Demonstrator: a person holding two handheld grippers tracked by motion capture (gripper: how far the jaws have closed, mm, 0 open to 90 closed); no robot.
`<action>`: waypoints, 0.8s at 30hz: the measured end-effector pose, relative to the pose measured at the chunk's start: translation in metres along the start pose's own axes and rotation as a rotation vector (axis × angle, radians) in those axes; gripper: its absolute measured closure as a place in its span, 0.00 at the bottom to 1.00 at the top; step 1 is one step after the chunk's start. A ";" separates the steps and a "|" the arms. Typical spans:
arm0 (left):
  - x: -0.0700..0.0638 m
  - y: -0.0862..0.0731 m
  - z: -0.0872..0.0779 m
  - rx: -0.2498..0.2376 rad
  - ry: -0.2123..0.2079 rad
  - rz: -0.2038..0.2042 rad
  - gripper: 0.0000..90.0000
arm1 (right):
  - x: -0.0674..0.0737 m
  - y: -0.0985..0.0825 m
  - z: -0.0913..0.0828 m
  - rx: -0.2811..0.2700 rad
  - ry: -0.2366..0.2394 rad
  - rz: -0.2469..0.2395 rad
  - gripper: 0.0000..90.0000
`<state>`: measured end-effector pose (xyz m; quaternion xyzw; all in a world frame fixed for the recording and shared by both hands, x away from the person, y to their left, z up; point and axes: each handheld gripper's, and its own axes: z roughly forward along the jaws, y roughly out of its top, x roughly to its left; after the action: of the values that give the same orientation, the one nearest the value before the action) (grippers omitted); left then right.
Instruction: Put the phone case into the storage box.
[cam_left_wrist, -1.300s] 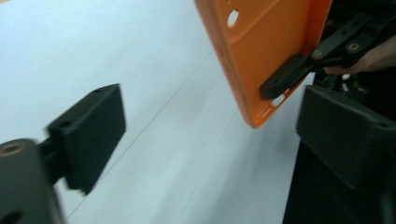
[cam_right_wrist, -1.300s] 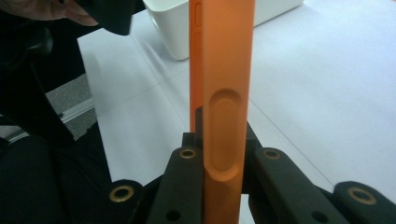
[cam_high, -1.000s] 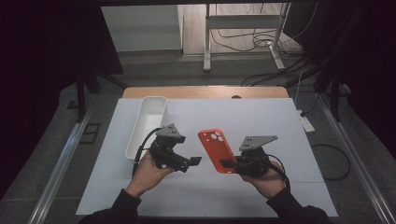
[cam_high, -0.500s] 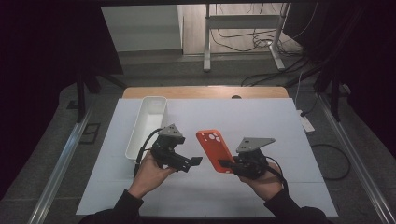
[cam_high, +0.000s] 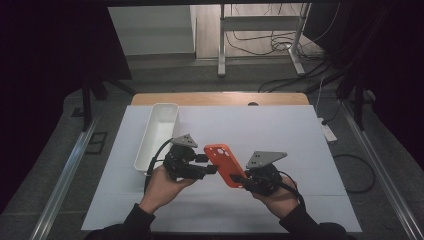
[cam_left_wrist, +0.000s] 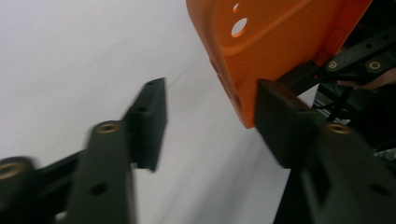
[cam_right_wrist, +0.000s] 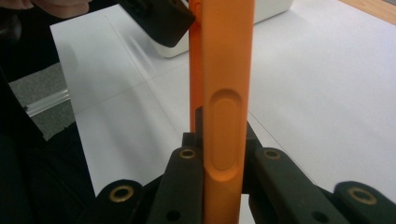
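An orange phone case (cam_high: 223, 161) is held edge-up above the white mat, with my right gripper (cam_high: 241, 181) shut on its lower end. In the right gripper view the case (cam_right_wrist: 224, 56) rises straight up from between the right gripper's (cam_right_wrist: 223, 135) pads. My left gripper (cam_high: 207, 164) reaches in from the left at the case's edge. Its jaws have just been closing. In the left gripper view one jaw of the left gripper (cam_left_wrist: 210, 107) touches a corner of the case (cam_left_wrist: 280, 37), while the other jaw stands apart over the mat, so nothing is pinched.
A long white bin (cam_high: 157, 132) lies on the mat's left part, just behind the left hand. The white mat (cam_high: 290, 135) covers a wooden table (cam_high: 220, 98). Beyond the table are a dark floor, metal stand legs and cables.
The left gripper's jaws have narrowed and now meet the case's left edge. The case has shifted slightly left with the right hand.
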<state>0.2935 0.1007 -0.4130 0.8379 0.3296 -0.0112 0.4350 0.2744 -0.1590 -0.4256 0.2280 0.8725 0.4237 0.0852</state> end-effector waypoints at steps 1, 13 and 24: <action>0.000 0.000 0.000 0.001 -0.006 -0.007 0.59 | 0.000 0.000 0.000 0.002 -0.001 -0.001 0.94; 0.004 -0.001 0.002 0.036 -0.067 -0.053 0.91 | 0.002 -0.001 0.004 0.033 -0.010 -0.015 0.94; 0.012 -0.004 0.003 0.028 -0.126 -0.157 0.99 | 0.000 -0.002 0.007 0.049 -0.013 -0.014 0.93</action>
<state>0.3012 0.1065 -0.4212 0.8132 0.3659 -0.1025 0.4409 0.2761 -0.1551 -0.4319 0.2268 0.8835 0.4002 0.0882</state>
